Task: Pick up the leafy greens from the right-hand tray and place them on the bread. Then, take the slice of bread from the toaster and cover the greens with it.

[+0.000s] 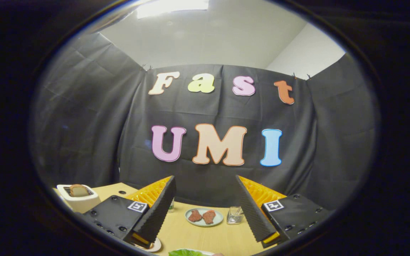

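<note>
Clearly the gripper (205, 209) is held high and nearly level, looking across the wooden table (205, 234) toward the black cloth wall, with its two fingers (158, 209) spread wide apart and nothing between them. Taking the small plate (204, 217) as the landmark: it lies on the table beyond the fingers, in the gap between them, carrying two reddish-brown pieces (202, 216). Just right of that plate stands a clear glass container (234, 215). Far to the plate's left sits the white toaster (78, 197), a slice of bread (78, 190) standing up in its slot. Nearer than the plate, below the fingers, the leafy greens (185, 252) peek into view.
</note>
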